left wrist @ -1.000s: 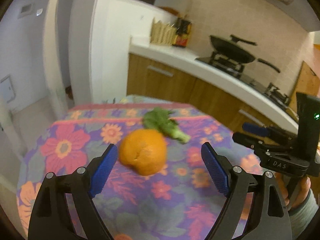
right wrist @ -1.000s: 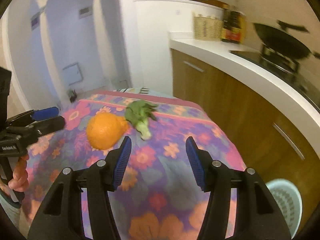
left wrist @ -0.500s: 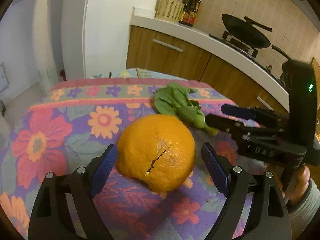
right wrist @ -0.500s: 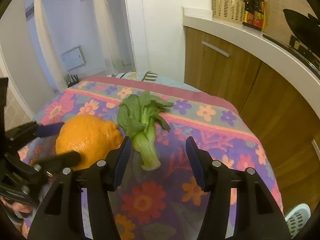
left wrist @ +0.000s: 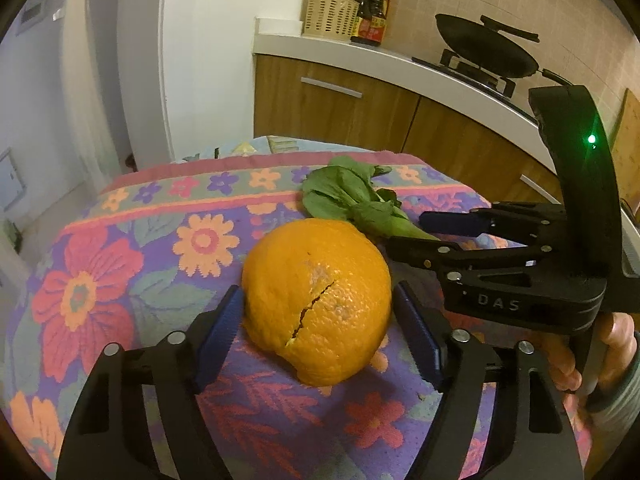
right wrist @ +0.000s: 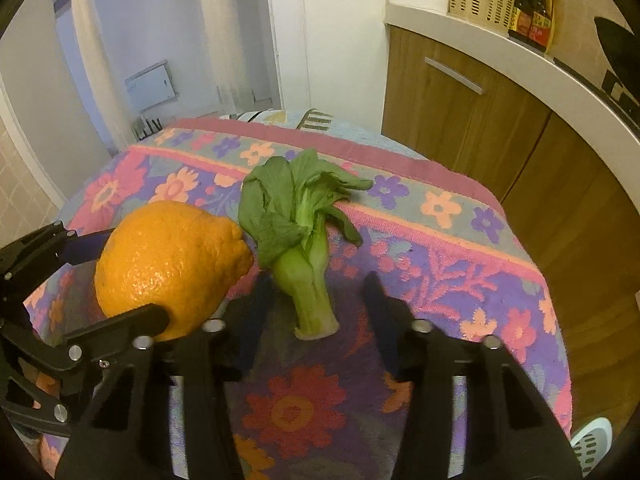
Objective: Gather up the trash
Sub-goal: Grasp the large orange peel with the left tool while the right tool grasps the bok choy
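A flowered cloth [right wrist: 460, 280] covers the tabletop, and both pieces of trash lie near its far edge, well in from the side edges. The larger is an orange [left wrist: 318, 300] with a split running across its rind; it sits just to the left of a wilted bunch of leafy greens [right wrist: 298, 232], the two close or perhaps touching.

The left gripper [left wrist: 320, 332] is wide open with the orange between its blue pads, each pad just beside the fruit's flank; whether either pad touches the rind cannot be told, and nothing is clamped yet. The right gripper [right wrist: 316, 308] is likewise open, straddling the pale stem end of the greens without holding it.

The orange looks firm, fairly heavy and round, with a pebbled rind that should give fair grip; a hold across its widest part seems safest, squeezed gently because the split could open further. The greens appear light and limp: the leaves would likely slip or tear, so the thick stem base is the better place to pinch.

At the lower right, off the table's near corner, a pale slotted basket [right wrist: 592, 446] shows partly.
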Action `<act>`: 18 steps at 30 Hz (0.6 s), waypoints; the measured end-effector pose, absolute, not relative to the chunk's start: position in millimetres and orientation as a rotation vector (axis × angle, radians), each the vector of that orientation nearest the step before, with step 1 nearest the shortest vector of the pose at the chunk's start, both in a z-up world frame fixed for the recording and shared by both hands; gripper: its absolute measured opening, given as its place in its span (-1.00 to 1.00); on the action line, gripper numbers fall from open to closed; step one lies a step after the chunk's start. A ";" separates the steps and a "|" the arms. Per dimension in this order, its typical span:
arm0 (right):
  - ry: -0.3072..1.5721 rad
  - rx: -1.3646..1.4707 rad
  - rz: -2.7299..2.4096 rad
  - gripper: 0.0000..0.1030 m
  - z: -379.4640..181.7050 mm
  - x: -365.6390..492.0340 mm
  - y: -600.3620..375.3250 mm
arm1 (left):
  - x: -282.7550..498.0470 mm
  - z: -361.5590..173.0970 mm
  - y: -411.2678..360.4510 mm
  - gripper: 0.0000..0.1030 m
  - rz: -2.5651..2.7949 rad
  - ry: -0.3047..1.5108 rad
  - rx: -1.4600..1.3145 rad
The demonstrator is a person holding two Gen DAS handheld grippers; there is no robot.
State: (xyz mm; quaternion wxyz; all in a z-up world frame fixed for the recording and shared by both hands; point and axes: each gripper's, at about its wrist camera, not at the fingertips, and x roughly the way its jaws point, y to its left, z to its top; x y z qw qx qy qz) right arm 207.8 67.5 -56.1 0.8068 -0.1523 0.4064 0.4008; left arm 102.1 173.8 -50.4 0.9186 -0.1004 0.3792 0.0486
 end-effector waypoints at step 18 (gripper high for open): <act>0.704 -0.259 0.903 -0.61 -34.4 183.6 44.9 | 76.7 -33.6 167.5 -0.40 0.021 0.661 -0.261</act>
